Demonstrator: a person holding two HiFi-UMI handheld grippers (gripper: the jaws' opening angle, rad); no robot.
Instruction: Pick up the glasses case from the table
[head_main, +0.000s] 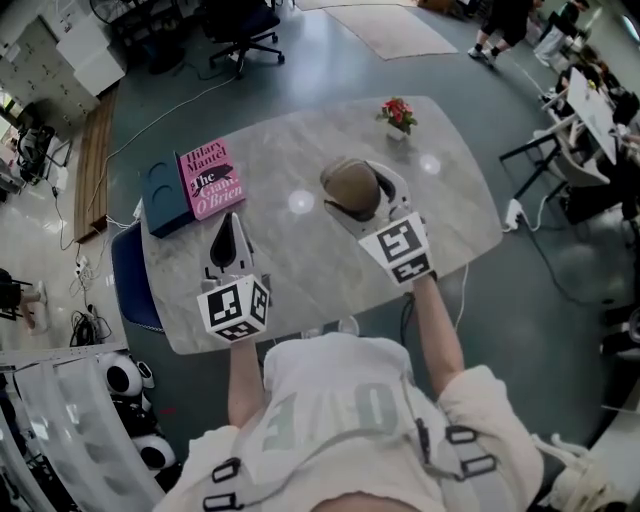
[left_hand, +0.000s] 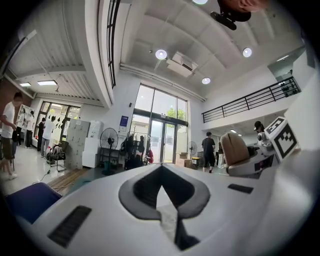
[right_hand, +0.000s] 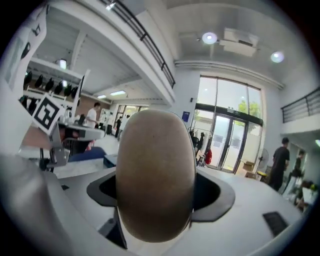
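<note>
The brown oval glasses case (head_main: 350, 183) is clamped in my right gripper (head_main: 358, 203), over the middle of the grey marble table (head_main: 290, 265). In the right gripper view the case (right_hand: 155, 175) stands on end, fills the space between the jaws and hides their tips. The left gripper view shows the case (left_hand: 234, 149) at the right, held up in the air with the hall behind it. My left gripper (head_main: 232, 228) is at the table's near left, shut with nothing in it. Its dark fingers (left_hand: 162, 192) meet in its own view.
A pink book (head_main: 210, 178) lies on a dark blue box (head_main: 160, 200) at the table's left end. A small vase of red flowers (head_main: 398, 115) stands at the far right. A blue chair (head_main: 127, 278) is tucked against the left edge. People stand far off in the hall.
</note>
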